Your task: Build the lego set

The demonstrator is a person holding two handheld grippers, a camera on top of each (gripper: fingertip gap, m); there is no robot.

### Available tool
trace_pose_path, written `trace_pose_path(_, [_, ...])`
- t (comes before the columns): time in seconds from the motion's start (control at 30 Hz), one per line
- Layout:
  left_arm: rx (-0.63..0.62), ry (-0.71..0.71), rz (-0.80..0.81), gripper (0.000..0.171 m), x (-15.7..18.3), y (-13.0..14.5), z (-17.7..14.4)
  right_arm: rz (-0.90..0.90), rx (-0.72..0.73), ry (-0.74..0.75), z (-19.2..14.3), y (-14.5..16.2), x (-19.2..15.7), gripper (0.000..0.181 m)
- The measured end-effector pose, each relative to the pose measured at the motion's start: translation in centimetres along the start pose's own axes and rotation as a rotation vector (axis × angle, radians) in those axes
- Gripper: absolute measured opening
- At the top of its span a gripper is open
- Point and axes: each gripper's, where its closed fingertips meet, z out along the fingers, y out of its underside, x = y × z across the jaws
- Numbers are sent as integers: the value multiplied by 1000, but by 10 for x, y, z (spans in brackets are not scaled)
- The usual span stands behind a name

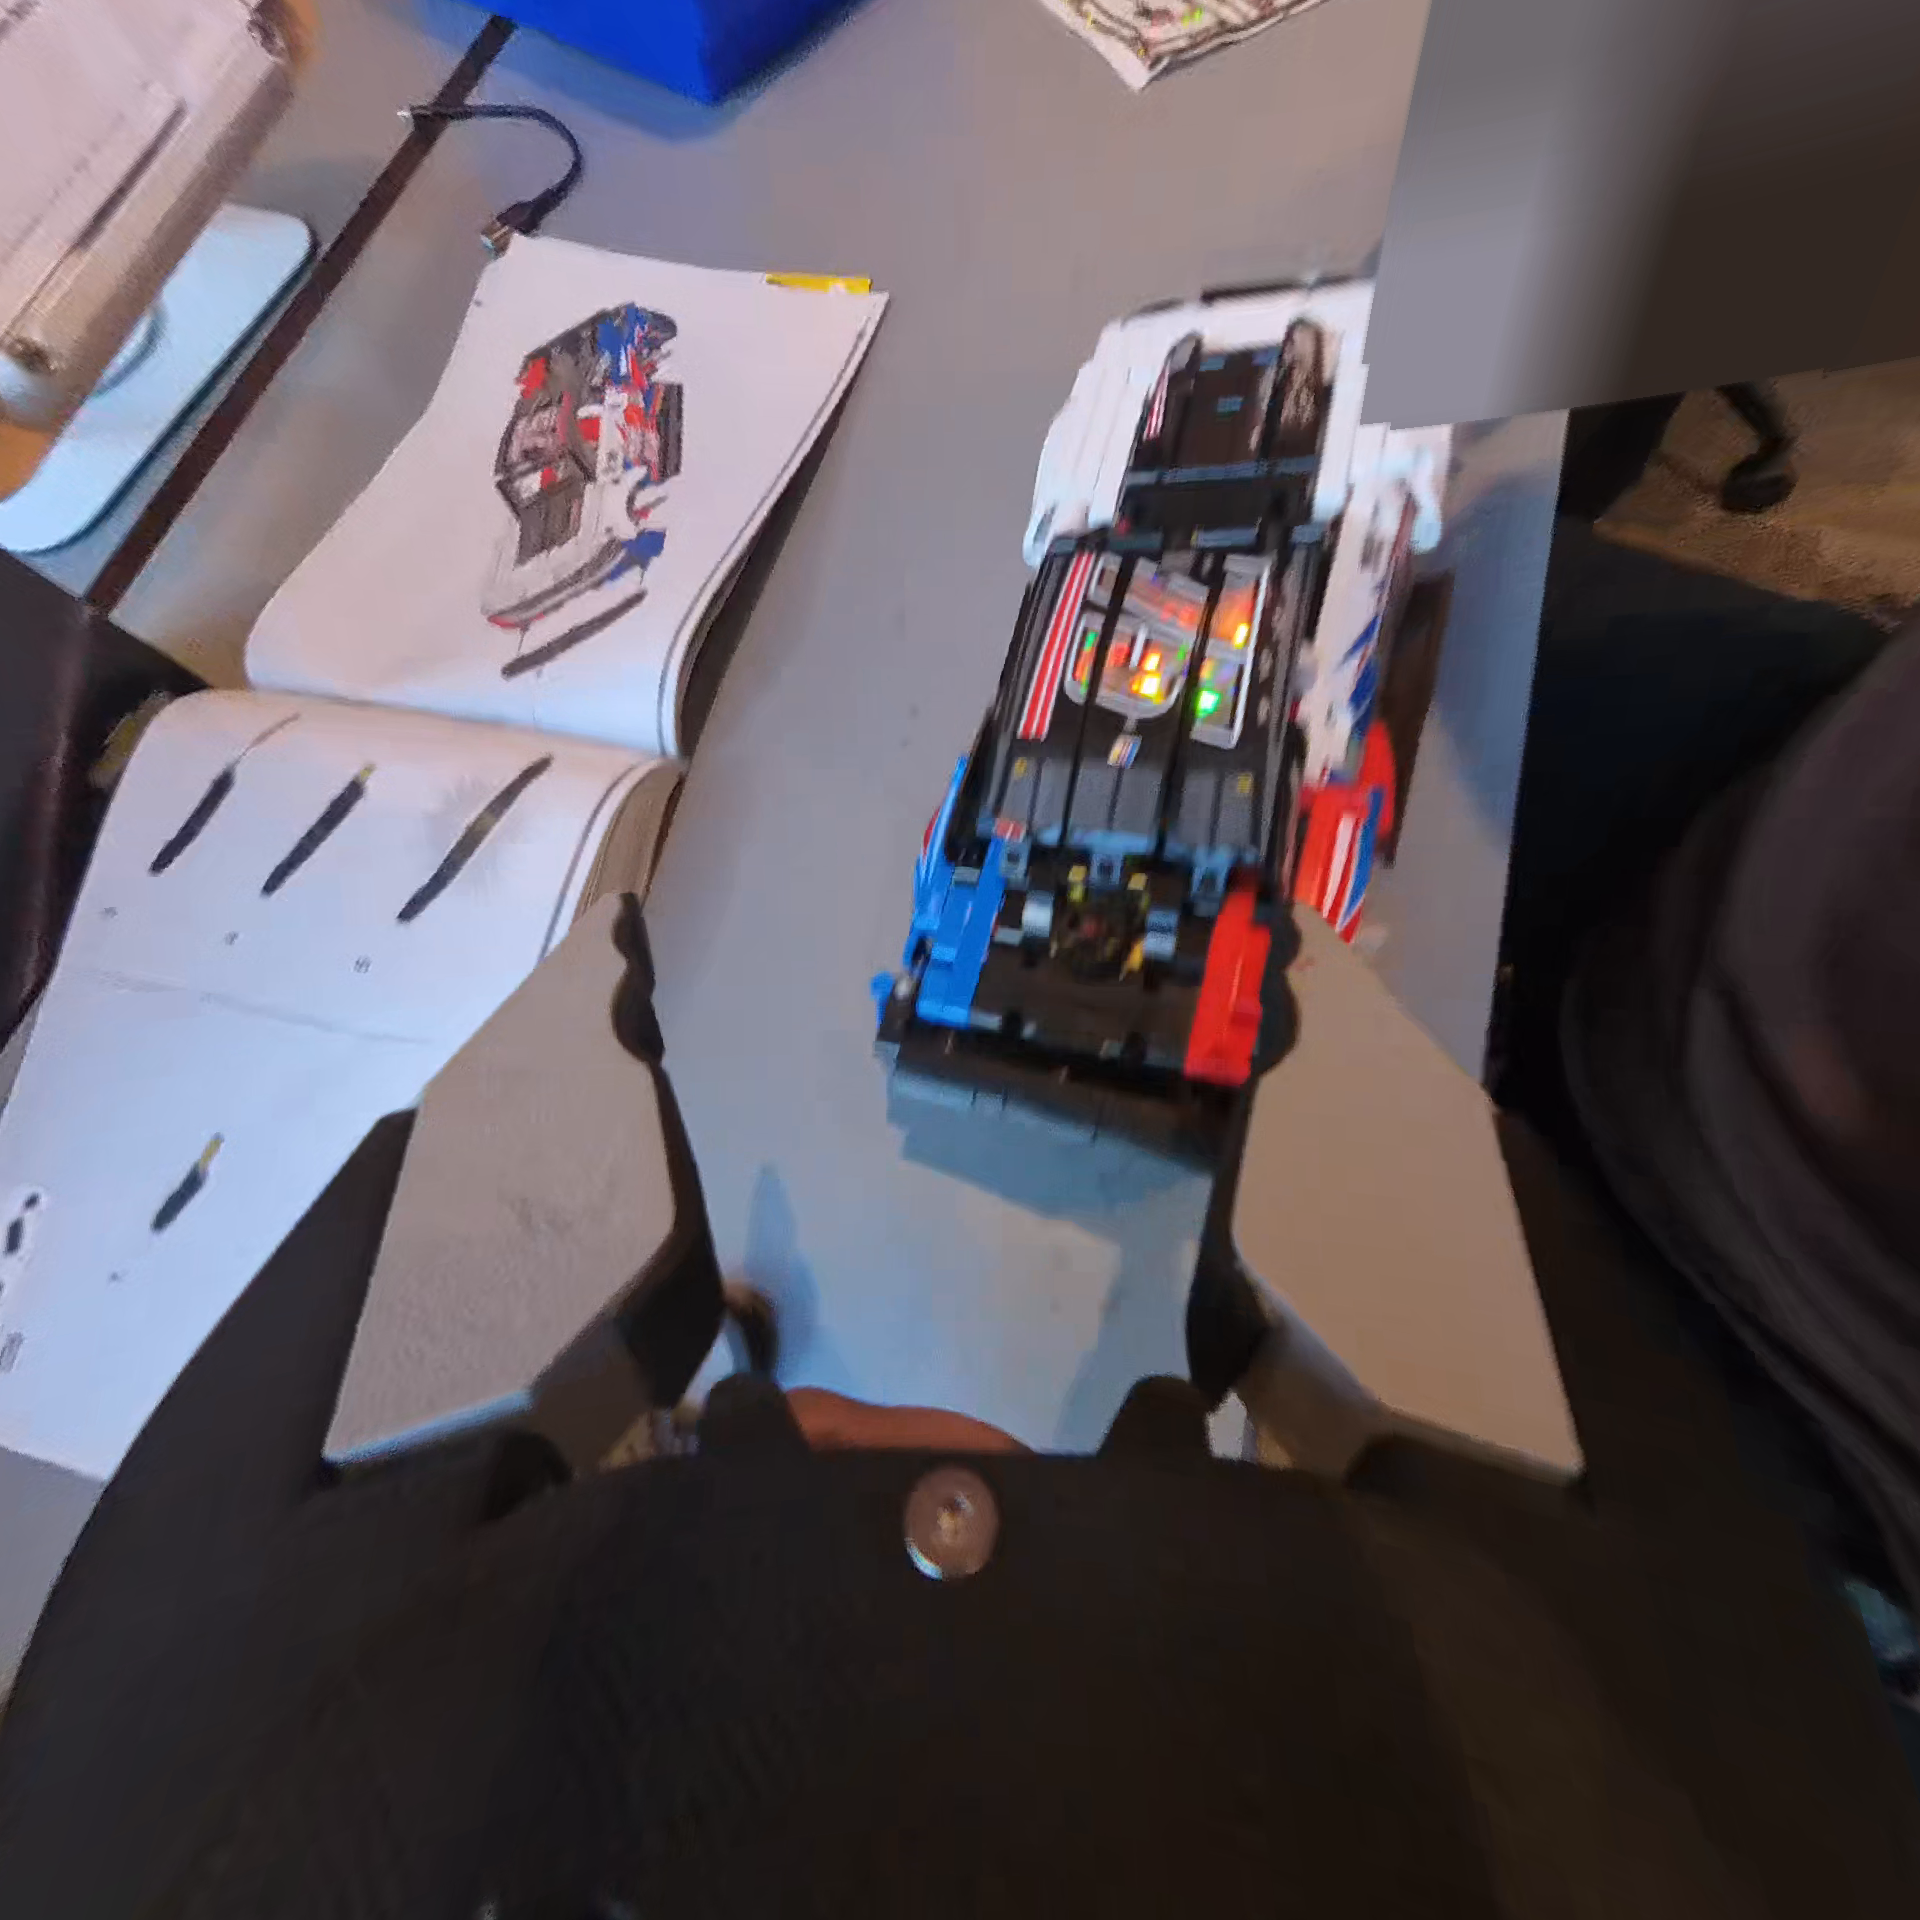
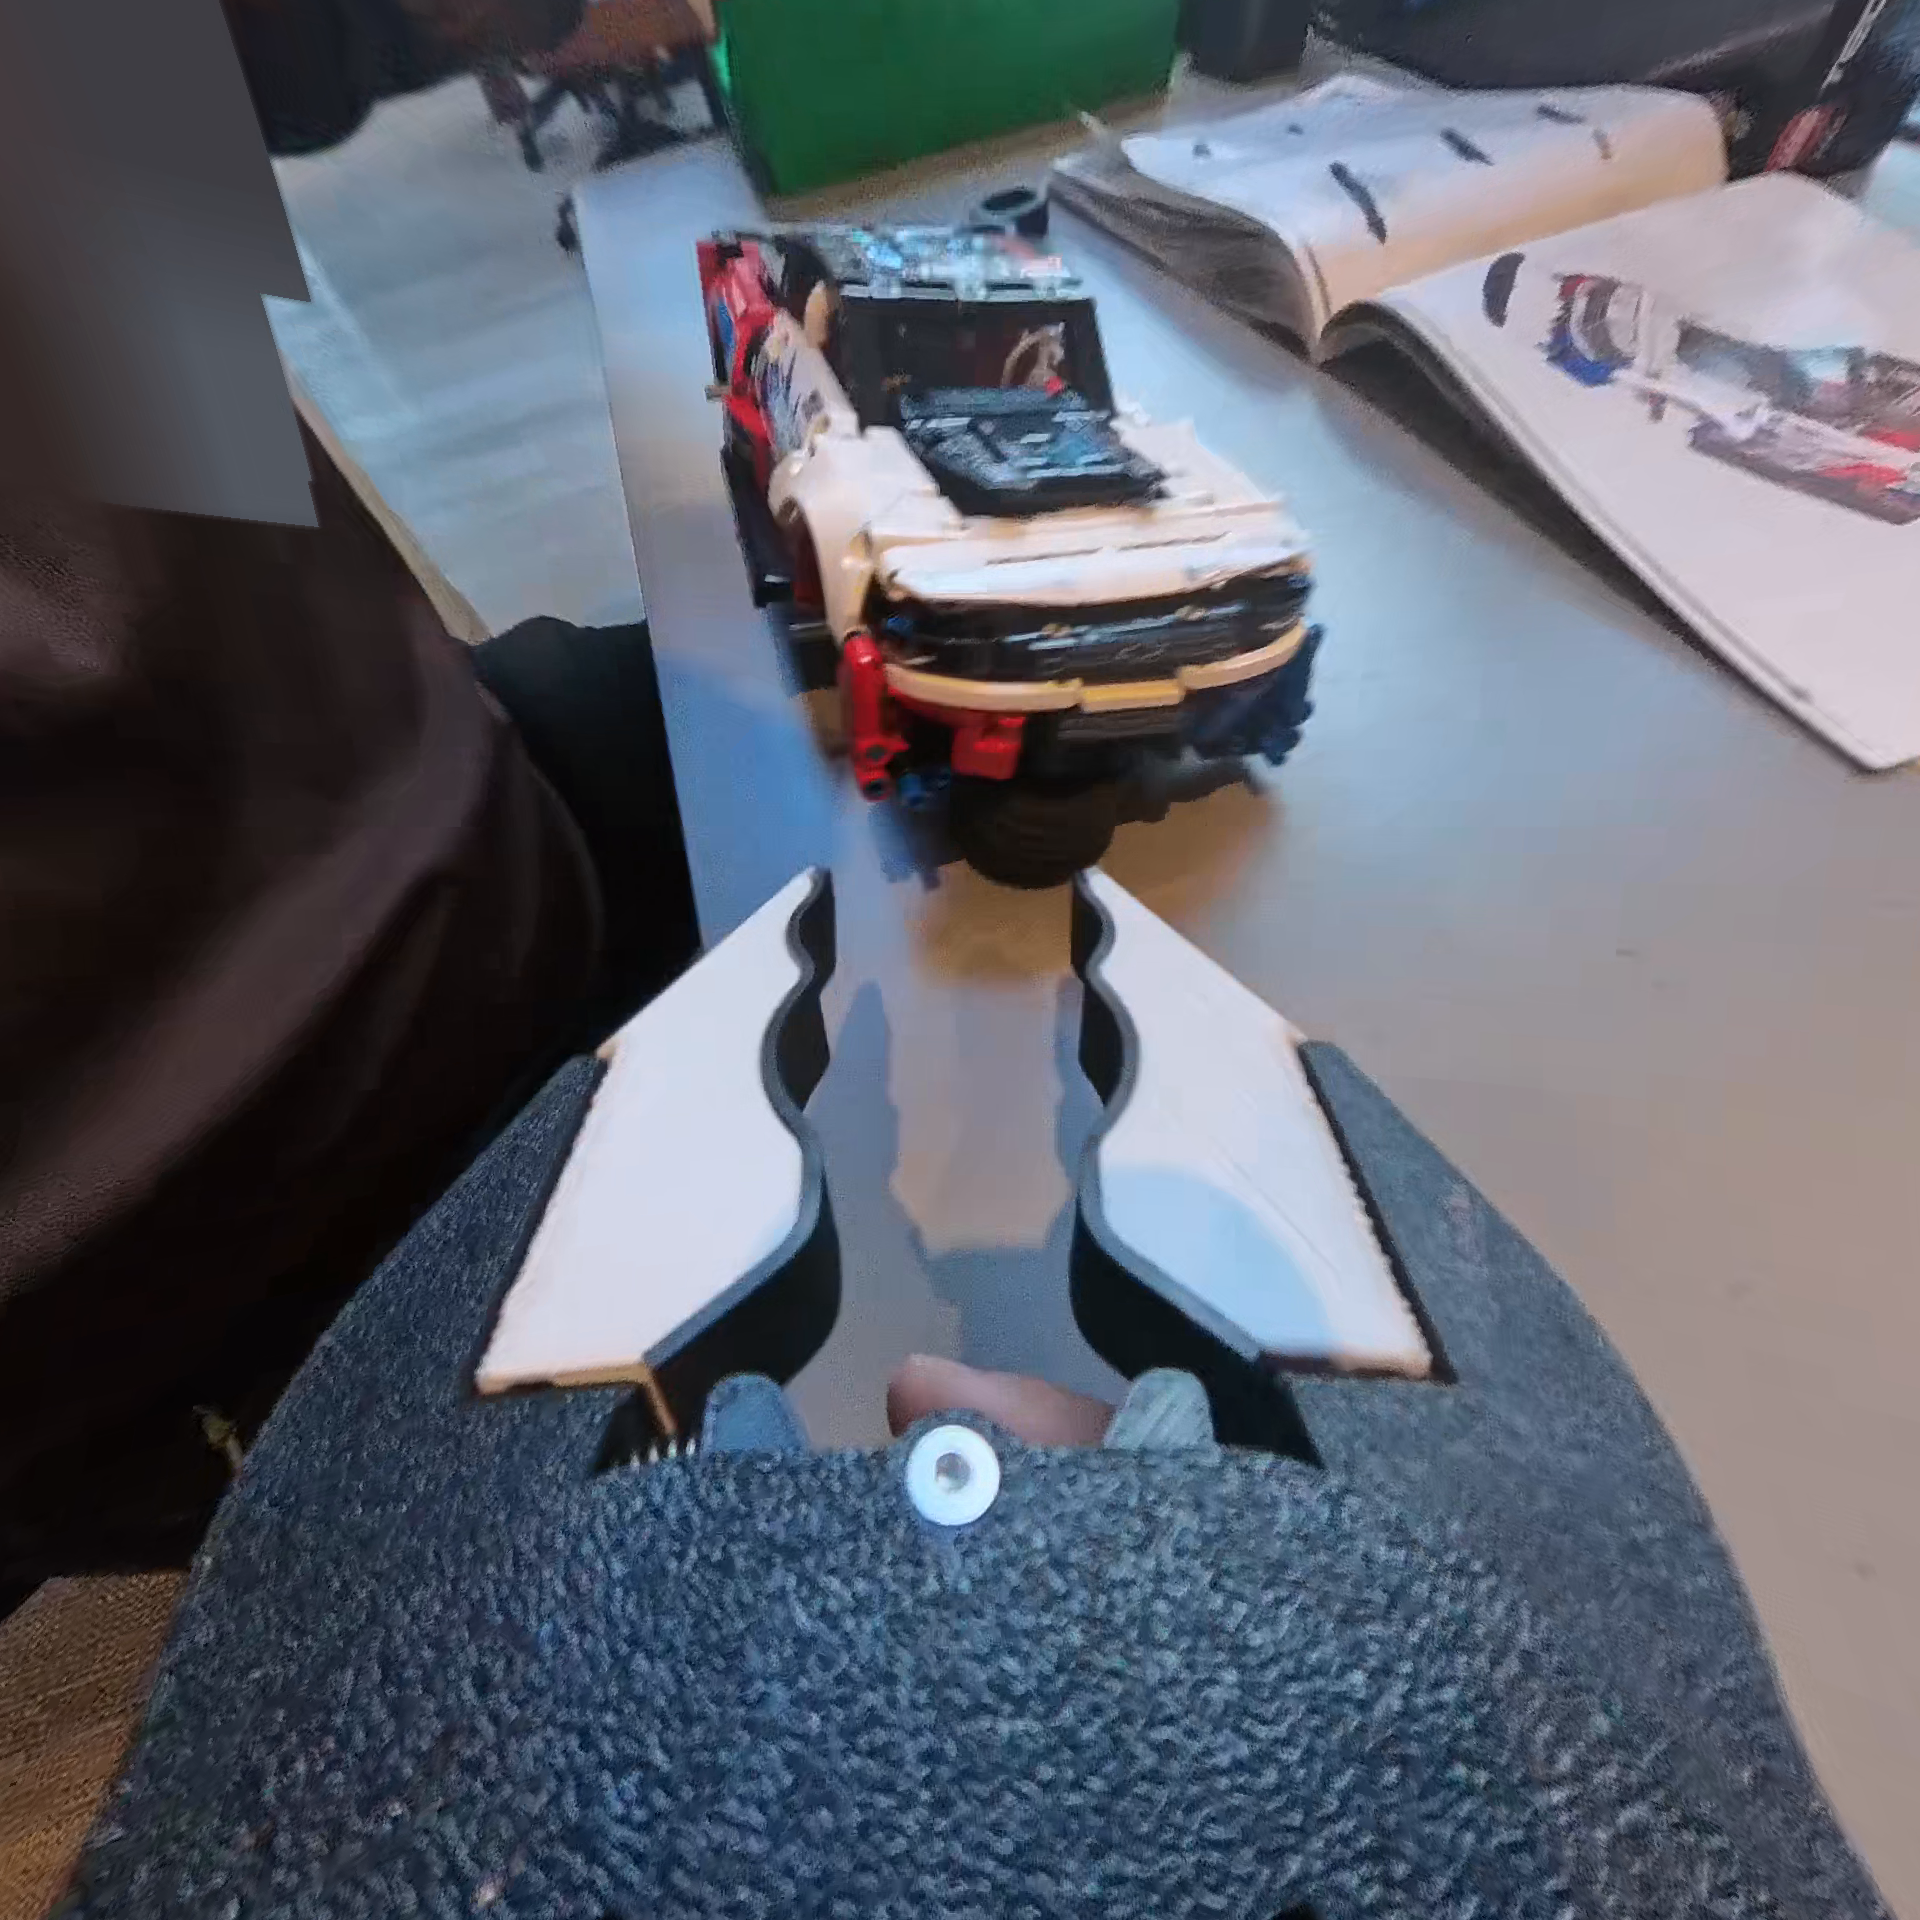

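Toy car [image 1: 1164,707], largely built, standing on the grey table [image 1: 935,208] near its edge; body white at one end, blue and red at the other, black along the middle. In the left wrist view the car lies at about 1 o'clock from the left claw [image 1: 956,987], its long axis running away from the camera toward 12 o'clock, blue-and-red end nearest. The left claw is spread wide and grips nothing; one fingertip [image 1: 1340,997] sits just beside, perhaps touching, the red corner, though blur prevents a firm reading. In the right wrist view the car [image 2: 997,499] stands at 12 o'clock from the right claw [image 2: 951,904], white end foremost, long axis again in line with the fingers. The right claw is likewise parted and empty, its tips just short of a black wheel [image 2: 1029,831] under the car's near end. The two claws thus face opposite ends of the car, each close; the left appears marginally nearer. Open instruction book [image 1: 436,623] at 10 o'clock from the car in the left view. A seated person's dark clothing [image 2: 260,883] borders the table.
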Motion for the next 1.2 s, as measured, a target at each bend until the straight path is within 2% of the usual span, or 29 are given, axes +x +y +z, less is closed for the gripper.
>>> trace_pose_path(0.07, [-48,6,-3,120,5,-17,14,-42,14,-25,-9,-9,9,40])
trace_pose_path(0.17, [-94,5,45,120,11,-29,36,-146,119,-92,-17,-29,-2,0])
trace_pose_path(0.27, [-78,29,7,120,24,-44,54,-179,110,-143,-10,-29,-13,9])
trace_pose_path(0.33, [-47,24,22,114,42,-61,64,-244,35,-116,-1,-17,-7,24])
trace_pose_path(0.4, [-54,-26,85,115,56,-67,72,-369,-32,-64,4,-7,8,33])
trace_pose_path(0.47, [-115,-98,100,115,54,-56,76,-428,-14,-27,4,-10,28,52])
trace_pose_path(0.53, [-168,-100,43,116,53,-42,76,-344,16,-99,6,-14,39,75])
trace_pose_path(0.57, [-189,-111,15,116,50,-35,73,-283,23,-155,7,-15,41,80])
trace_pose_path(0.7, [-253,-219,-91,112,24,8,32,-117,72,-336,7,-26,33,85])
trace_pose_path(0.77, [-242,-225,-223,103,13,33,5,-82,94,-345,8,-30,36,84])
trace_pose_path(0.9, [-270,-231,-418,108,3,89,-32,7,113,-397,6,-34,41,83])
trace_pose_path(1.0, [-299,-190,-507,109,7,120,-35,42,129,-423,3,-36,44,77])
trace_pose_path(1.2, [-313,-60,-479,109,24,138,-12,-6,3,-390,23,-23,38,80])
